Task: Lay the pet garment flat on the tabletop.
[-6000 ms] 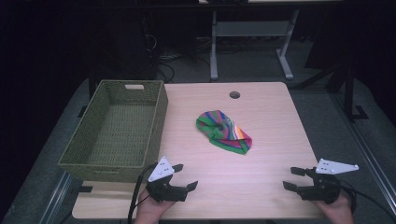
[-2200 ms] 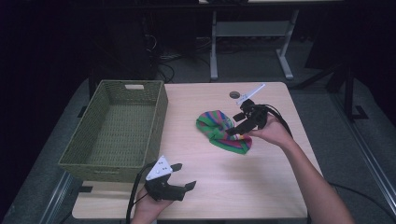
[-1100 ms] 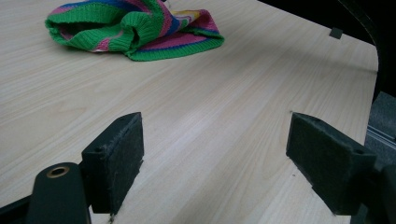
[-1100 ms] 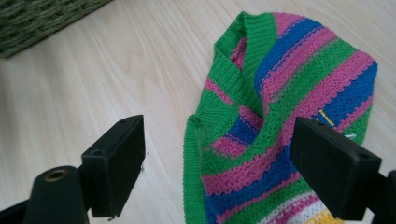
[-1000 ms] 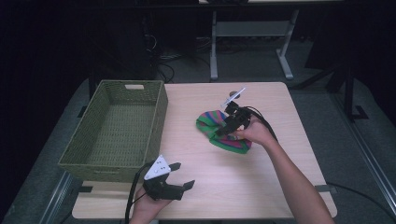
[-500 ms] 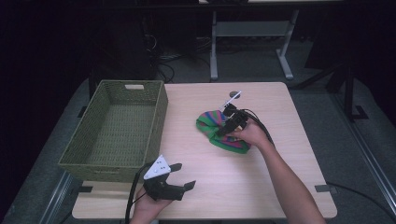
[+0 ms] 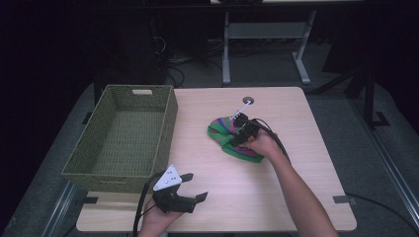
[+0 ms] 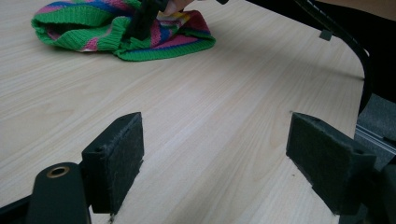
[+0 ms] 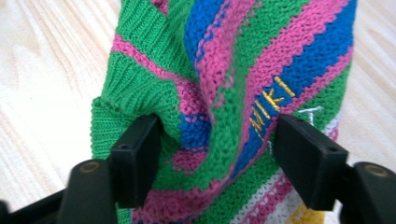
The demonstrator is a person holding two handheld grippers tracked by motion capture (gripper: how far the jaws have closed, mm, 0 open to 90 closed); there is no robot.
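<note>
Between the pads of the right gripper [image 9: 212,154] bunches a fold of the striped knit cloth [image 7: 232,136] — mid-table, right of the wicker basket [image 7: 121,138]. Its jaws have just been closing, both pads touching wool. Well apart — at the near edge — the left gripper [image 7: 190,190] gapes over bare table [image 8: 210,107].

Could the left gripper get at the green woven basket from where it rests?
Probably yes: the left gripper sits open just in front of the green woven basket, with bare wooden table between them.
</note>
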